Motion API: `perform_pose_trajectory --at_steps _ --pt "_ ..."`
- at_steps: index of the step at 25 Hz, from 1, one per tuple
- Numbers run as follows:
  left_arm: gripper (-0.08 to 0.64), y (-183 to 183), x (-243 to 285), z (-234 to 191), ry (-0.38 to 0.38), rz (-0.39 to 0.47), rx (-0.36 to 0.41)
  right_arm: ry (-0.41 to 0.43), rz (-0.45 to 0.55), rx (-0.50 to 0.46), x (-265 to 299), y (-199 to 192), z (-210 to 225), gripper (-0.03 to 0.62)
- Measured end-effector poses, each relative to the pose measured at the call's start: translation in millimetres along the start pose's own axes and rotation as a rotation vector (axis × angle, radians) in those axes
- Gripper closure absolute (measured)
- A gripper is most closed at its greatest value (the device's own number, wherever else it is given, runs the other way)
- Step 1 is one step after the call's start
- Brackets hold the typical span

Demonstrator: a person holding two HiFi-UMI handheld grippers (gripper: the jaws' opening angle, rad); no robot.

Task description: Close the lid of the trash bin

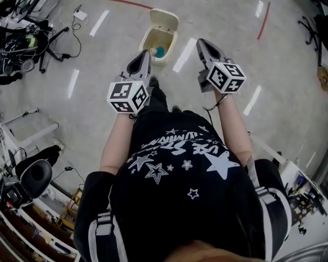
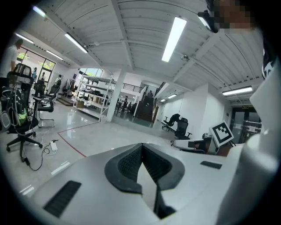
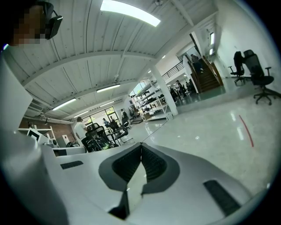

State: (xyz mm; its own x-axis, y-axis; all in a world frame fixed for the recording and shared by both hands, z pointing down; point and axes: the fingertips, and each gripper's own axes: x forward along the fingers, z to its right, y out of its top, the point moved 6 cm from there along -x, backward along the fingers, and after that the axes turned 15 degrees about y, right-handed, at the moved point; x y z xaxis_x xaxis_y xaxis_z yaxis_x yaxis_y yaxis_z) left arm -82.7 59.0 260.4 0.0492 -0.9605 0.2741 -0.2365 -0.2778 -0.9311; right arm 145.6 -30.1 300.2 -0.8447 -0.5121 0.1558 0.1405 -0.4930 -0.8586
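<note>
Lid (image 1: 166, 19) tipped back, nothing touching it.
The left gripper (image 1: 145, 53) is pressed together, empty; the trash bin (image 1: 149, 37) stands on the floor ahead, well apart; the right gripper (image 1: 201, 42) is likewise closed on nothing. A hard shove could topple the bin.

Glossy grey floor (image 1: 287, 66) with red tape lines (image 1: 264, 23); bearing open-lidded trash bin (image 1: 156, 43), loose cables (image 1: 76, 43), white adapter (image 1: 80, 15).

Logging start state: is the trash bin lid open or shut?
Open. In the head view the lid is tipped back behind the trash bin, and its inside shows, a blue item in it.
</note>
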Motion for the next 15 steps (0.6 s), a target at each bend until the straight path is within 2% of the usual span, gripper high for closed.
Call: perform_pose_trajectory --at_steps 9,15 --pt "0.549 28.9 66.2 -46.1 -0.083 -0.049 0.005 -0.077 -0.001 0.004 71.7 24.5 14.6 0.586" --pt "0.549 34.9 102.8 -67.0 -0.171 -0.102 0.017 -0.139 -0.006 0.019 102.0 30.9 22.9 0.586"
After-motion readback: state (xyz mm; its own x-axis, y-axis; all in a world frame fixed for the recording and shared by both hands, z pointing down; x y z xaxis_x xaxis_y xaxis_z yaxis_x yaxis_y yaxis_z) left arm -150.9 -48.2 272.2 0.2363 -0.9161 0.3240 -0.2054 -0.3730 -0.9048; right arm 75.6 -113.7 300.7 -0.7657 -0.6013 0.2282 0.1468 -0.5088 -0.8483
